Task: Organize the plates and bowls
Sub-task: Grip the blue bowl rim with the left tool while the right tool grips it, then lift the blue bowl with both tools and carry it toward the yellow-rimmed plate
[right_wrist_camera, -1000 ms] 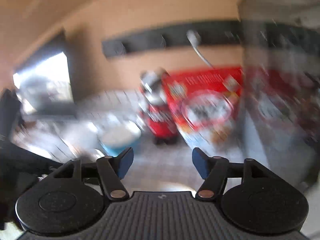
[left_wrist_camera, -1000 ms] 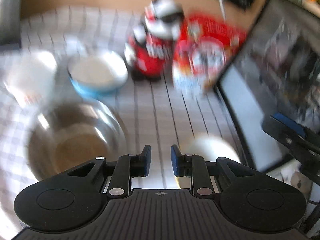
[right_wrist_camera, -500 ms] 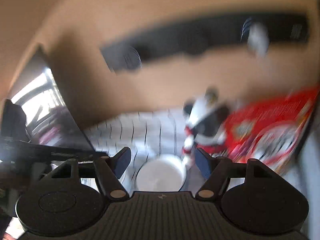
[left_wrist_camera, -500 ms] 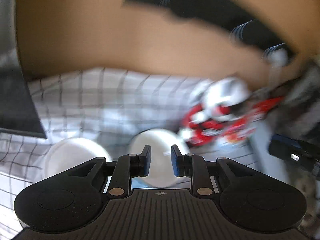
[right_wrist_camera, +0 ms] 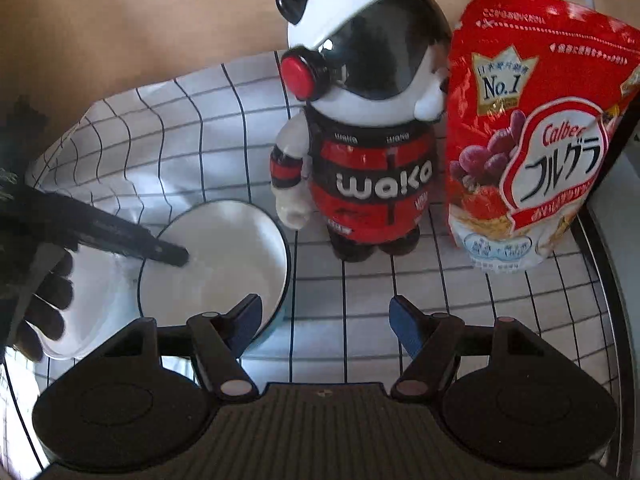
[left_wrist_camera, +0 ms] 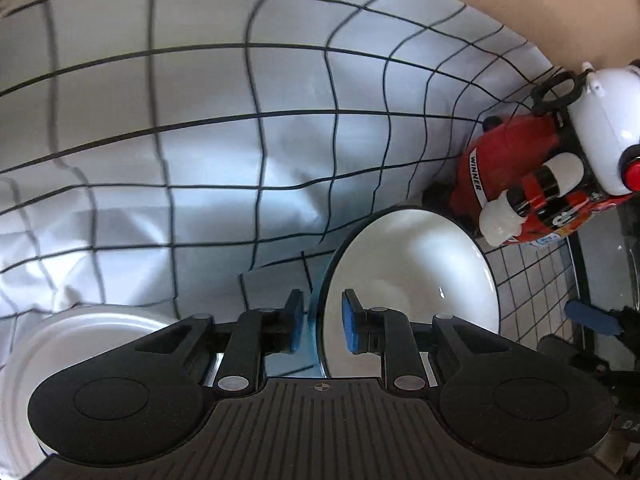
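Swinging across the counter from the clutter seen a second ago, both tools have come down over the far end of the checked cloth, where the blur has cleared and the dishes are close. That reads as the approach ending and a grasp about to start.

Largest is the cloth, thin and white with a dark grid, creased and lifted into soft folds. On it stands a red foil cereal bag, glossy and crinkled, beside a hard plastic panda figure with a domed white helmet and red jersey.

Just in front of the figure sits the bowl, round, smooth, glazed white inside, with a thin dark rim and a blue outer wall. A flat white plate lies beside it, partly hidden.

The left tool straddles the bowl's near rim, one blue pad outside and one inside, narrowly apart and not visibly pressing. The right tool stands wide apart and empty, one finger over the bowl's edge. Grasping looks one squeeze away.
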A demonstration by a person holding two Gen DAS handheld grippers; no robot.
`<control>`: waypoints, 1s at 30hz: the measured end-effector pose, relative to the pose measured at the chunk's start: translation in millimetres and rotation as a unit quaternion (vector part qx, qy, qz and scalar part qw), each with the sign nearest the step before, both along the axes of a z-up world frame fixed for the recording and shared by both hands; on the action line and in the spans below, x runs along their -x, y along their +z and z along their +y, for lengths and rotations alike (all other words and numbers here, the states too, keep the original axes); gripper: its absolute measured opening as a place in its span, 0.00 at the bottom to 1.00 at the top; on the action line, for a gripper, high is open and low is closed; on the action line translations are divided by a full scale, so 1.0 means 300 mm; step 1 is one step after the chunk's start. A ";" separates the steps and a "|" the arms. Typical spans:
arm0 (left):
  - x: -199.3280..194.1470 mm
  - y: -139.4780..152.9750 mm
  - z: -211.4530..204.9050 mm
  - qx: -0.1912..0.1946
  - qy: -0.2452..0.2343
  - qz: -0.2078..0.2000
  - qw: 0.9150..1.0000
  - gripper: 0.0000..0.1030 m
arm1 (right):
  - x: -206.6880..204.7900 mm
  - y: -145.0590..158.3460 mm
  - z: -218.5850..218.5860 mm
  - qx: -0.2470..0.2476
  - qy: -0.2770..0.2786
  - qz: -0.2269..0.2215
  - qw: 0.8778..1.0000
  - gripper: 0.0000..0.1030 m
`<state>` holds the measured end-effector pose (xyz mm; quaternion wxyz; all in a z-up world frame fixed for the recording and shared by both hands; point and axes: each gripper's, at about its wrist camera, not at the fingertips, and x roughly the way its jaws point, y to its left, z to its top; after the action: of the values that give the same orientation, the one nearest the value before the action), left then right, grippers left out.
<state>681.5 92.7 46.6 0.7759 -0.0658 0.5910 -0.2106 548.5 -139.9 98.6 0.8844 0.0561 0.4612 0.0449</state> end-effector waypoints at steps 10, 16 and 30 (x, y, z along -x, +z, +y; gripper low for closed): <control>0.005 -0.017 -0.085 -0.032 -0.020 -0.014 0.999 0.34 | -0.095 -0.126 0.004 -0.047 0.003 0.035 0.998 0.69; 0.036 -0.011 -0.118 -0.046 -0.041 -0.006 0.998 0.34 | -0.112 -0.158 0.010 -0.074 0.012 0.057 0.996 0.55; 0.030 -0.045 -0.200 -0.067 -0.046 -0.004 0.997 0.33 | -0.146 -0.267 -0.005 -0.094 -0.003 0.116 0.989 0.45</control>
<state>672.4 32.7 33.0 0.7703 0.0149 0.6032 -0.2062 592.4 -141.3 18.5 0.8159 0.1453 0.5541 0.0785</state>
